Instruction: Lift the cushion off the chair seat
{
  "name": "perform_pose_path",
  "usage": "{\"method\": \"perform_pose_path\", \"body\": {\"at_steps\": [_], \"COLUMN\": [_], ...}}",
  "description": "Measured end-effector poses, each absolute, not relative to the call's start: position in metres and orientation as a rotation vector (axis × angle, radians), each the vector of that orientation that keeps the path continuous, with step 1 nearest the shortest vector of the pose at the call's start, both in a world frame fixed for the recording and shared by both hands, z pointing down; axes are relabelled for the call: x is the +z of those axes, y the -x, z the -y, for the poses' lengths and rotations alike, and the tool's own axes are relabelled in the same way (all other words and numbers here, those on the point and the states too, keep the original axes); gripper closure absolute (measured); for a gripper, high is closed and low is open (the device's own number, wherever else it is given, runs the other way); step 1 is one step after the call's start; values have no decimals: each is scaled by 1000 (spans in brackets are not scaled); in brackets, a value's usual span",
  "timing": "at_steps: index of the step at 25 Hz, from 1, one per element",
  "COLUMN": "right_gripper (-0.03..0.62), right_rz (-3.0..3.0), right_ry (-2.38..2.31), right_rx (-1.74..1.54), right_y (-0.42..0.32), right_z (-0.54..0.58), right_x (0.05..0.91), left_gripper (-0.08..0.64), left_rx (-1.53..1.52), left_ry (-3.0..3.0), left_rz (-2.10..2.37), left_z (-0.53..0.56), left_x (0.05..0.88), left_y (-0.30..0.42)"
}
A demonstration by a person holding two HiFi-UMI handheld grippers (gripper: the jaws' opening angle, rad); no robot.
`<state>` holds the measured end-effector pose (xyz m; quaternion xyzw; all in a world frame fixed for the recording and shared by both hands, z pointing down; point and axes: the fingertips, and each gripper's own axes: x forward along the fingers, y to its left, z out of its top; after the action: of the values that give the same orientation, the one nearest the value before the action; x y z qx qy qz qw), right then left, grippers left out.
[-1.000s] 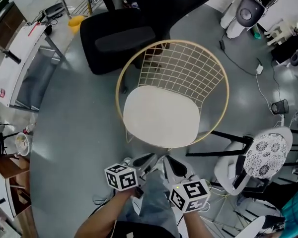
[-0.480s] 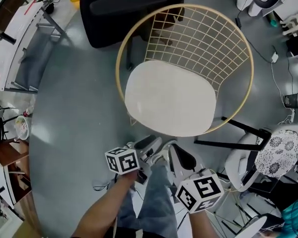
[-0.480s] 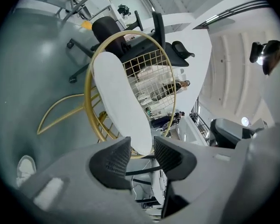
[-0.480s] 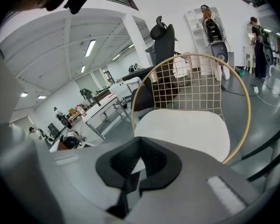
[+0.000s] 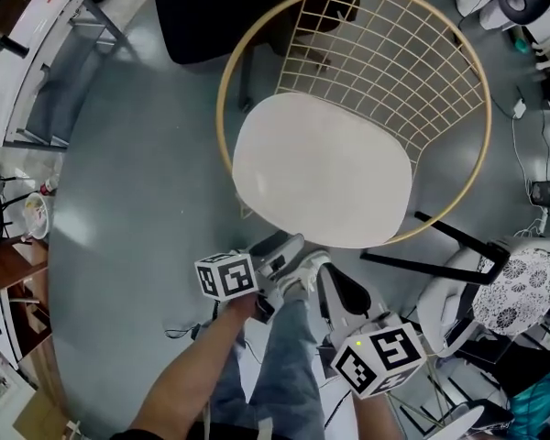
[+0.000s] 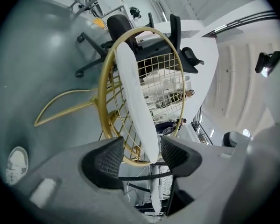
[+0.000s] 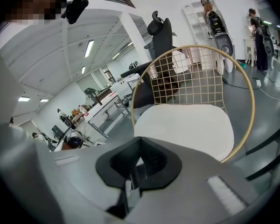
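A white cushion (image 5: 321,168) lies flat on the seat of a gold wire chair (image 5: 222,117). My left gripper (image 5: 289,246) is at the seat's front edge, turned on its side, and its jaws are opening. In the left gripper view the cushion (image 6: 133,97) shows edge-on, and its near edge lines up with the gap of the left gripper (image 6: 140,155). The pads do not press on it. My right gripper (image 5: 335,287) hangs a little back from the seat's front, to the right. Its jaws are shut and hold nothing (image 7: 140,164), with the cushion (image 7: 184,125) ahead.
A black office chair (image 5: 229,16) stands behind the wire chair. A white table (image 5: 27,62) is at the far left, and a patterned white chair (image 5: 513,287) with black legs at the right. The person's jeans-clad legs (image 5: 280,365) are below the grippers.
The view has closed in on the chair. Both grippers have come down toward the seat's front edge. The left gripper has rolled onto its side and its jaws have spread.
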<state>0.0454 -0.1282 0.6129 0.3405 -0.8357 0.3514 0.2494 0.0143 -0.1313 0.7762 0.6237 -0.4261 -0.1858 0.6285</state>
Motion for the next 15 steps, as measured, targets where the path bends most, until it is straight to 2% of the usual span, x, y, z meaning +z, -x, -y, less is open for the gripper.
{"method": "perform_pose_path", "body": {"at_steps": [9,11,12,13,15], "right_gripper": [594,594,594,594,594], "right_rz": [2248,2242,2241,2241,2240], "right_ry": [-899,-898,-894,-890,-887], "right_rx": [969,974,973,970,967], "right_y": [-51,-51,-51,-51,-51], "right_z": [128,128,128,128,130], "right_x": [621,622,622,622,621], "left_gripper": [308,351,401,483,503], "left_rx": [-562,-579,-578,-574,-575], "left_ry": [-1335,-1321,-1314,-1309,-1310], "left_rz": [1005,1005,1000,993,975], "left_z": [156,161,162,163,164], "left_x": [781,780,780,780,777], "left_y": [-6,-4,-4,-4,-5]}}
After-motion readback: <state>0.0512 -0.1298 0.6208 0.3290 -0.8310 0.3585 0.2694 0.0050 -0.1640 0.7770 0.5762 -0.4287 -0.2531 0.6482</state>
